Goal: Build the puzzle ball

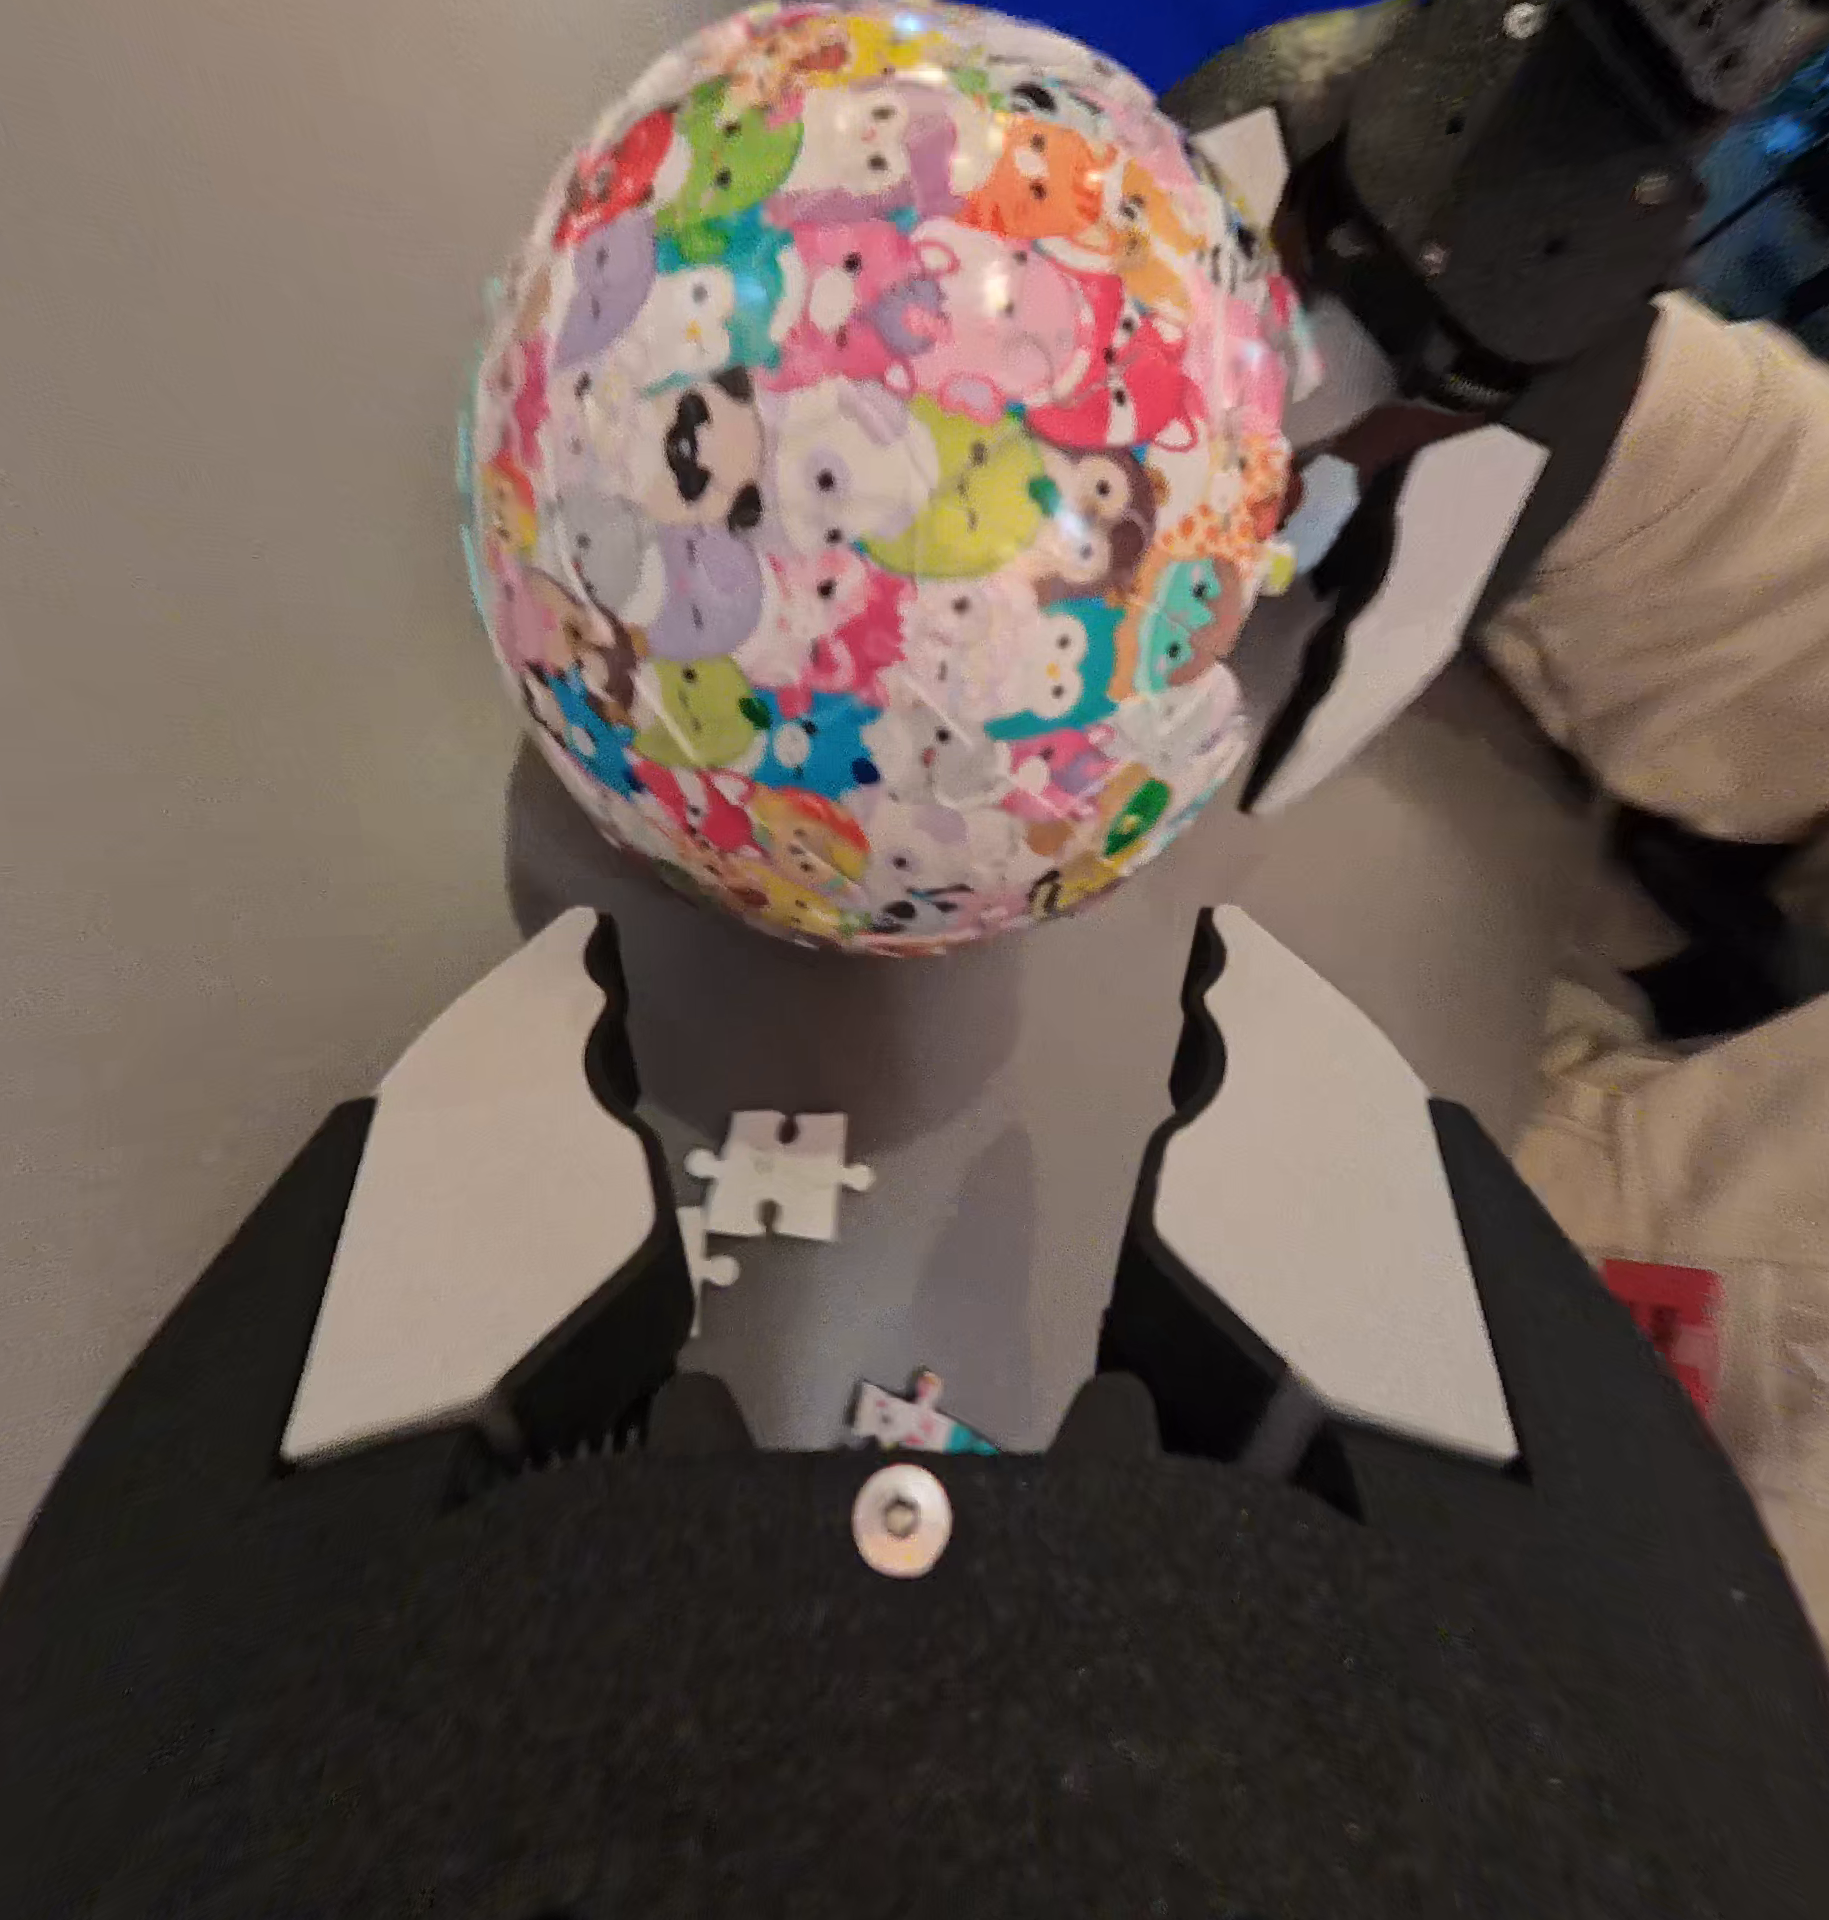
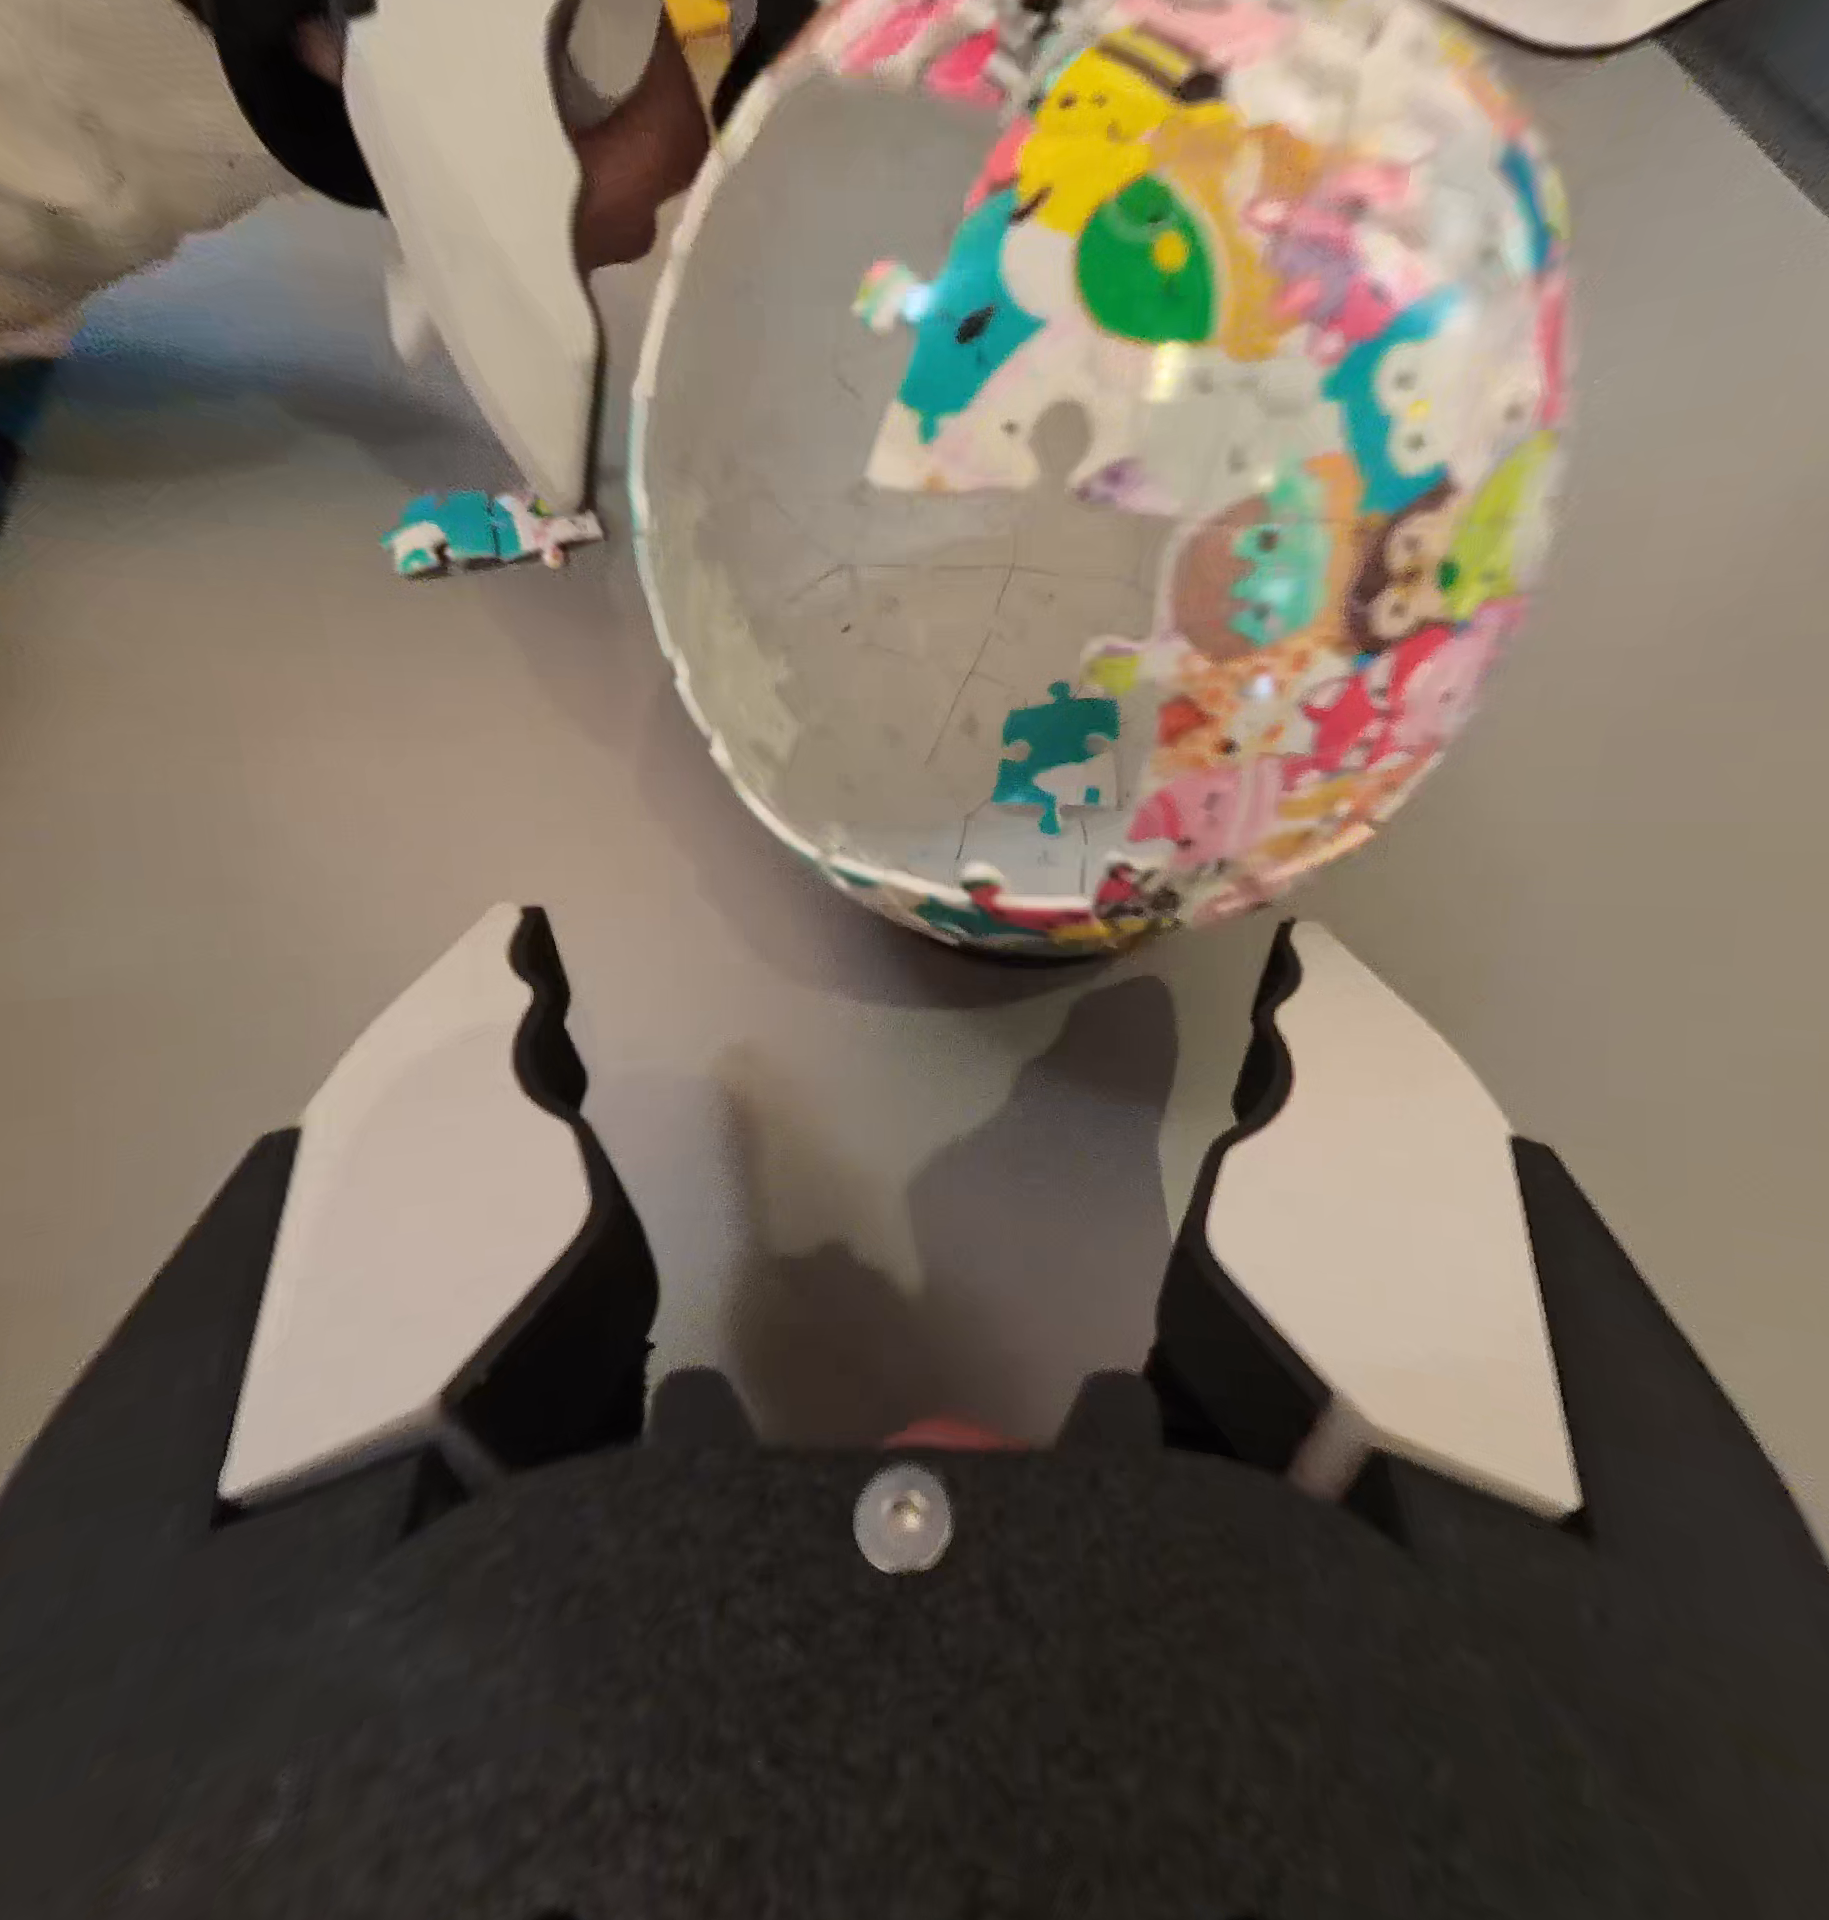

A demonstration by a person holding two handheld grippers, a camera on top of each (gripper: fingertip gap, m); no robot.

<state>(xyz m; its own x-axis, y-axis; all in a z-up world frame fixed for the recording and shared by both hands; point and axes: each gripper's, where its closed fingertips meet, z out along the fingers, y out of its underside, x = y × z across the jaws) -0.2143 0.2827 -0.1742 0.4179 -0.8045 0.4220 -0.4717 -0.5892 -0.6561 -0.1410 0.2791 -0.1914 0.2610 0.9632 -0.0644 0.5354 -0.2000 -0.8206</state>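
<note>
Sitting upright on the grey table (image 1: 214, 727), the puzzle ball (image 1: 879, 478) fills the twelve o'clock half of the left wrist view, its near face fully covered in colourful cartoon animals. The left gripper (image 1: 905, 935) hangs just short of it with jaws spread wide and nothing between them. Loose puzzle pieces lie on the table between its fingers: two white-backed ones (image 1: 775, 1174) face down at about ten o'clock of the gap, and a printed piece (image 1: 915, 1418) right at the gripper's base. Over at two o'clock the right gripper (image 1: 1336, 644) stands just beside the ball's flank, a cream sleeve (image 1: 1658, 675) behind it. From the right wrist view, the ball (image 2: 1357, 468) shows its unfinished side, a large bare clear patch at nine o'clock of the sphere with a lone teal piece (image 2: 1055, 753) stuck low on it. The right gripper (image 2: 910, 935) is likewise wide apart and empty, near the ball's foot, which seems to rest on a dark base, though blur makes that hard to confirm. At ten o'clock, a teal joined pair of pieces (image 2: 489, 530) lies on the table beside the left gripper's white finger (image 2: 494, 291).
</note>
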